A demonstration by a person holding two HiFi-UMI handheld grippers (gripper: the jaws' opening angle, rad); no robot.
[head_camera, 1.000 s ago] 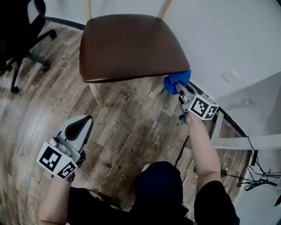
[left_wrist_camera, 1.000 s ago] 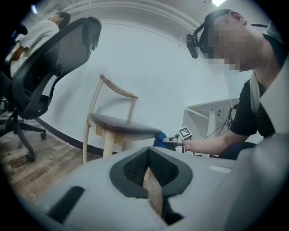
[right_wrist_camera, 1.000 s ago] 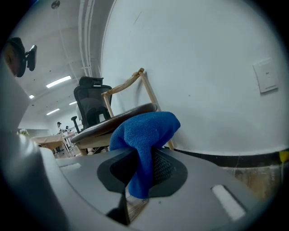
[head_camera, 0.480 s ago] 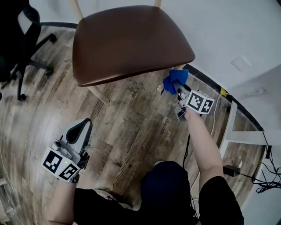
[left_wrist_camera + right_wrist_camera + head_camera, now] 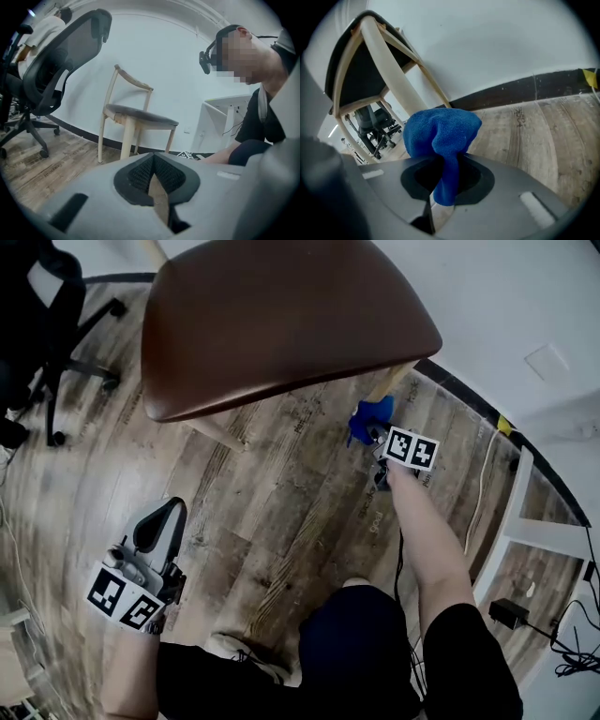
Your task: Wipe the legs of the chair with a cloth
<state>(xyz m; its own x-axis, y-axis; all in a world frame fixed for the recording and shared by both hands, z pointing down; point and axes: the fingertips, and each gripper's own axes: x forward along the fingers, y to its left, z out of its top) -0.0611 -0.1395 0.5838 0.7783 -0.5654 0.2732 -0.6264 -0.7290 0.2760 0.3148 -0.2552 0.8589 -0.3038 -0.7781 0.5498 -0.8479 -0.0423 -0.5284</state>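
Note:
A chair with a brown seat (image 5: 281, 315) and cream wooden legs stands on the wood floor. In the head view my right gripper (image 5: 377, 434) is shut on a blue cloth (image 5: 368, 416), which sits against the front right leg (image 5: 394, 381) just below the seat. The right gripper view shows the cloth (image 5: 440, 136) bunched between the jaws of the gripper (image 5: 445, 180), with the pale leg (image 5: 389, 65) right behind it. My left gripper (image 5: 167, 517) is low on the left, shut and empty, away from the chair. The left gripper view shows the whole chair (image 5: 136, 117) beyond this gripper (image 5: 155, 176).
A black office chair (image 5: 47, 315) stands at the far left. A white desk frame (image 5: 516, 512) is on the right, with a power brick (image 5: 511, 612) and cables (image 5: 562, 652) on the floor beside it. A black baseboard (image 5: 469, 390) runs along the white wall.
My right gripper has moved down with the cloth from the seat's corner along the front right leg. The chair fills more of the head view. The left gripper has barely moved.

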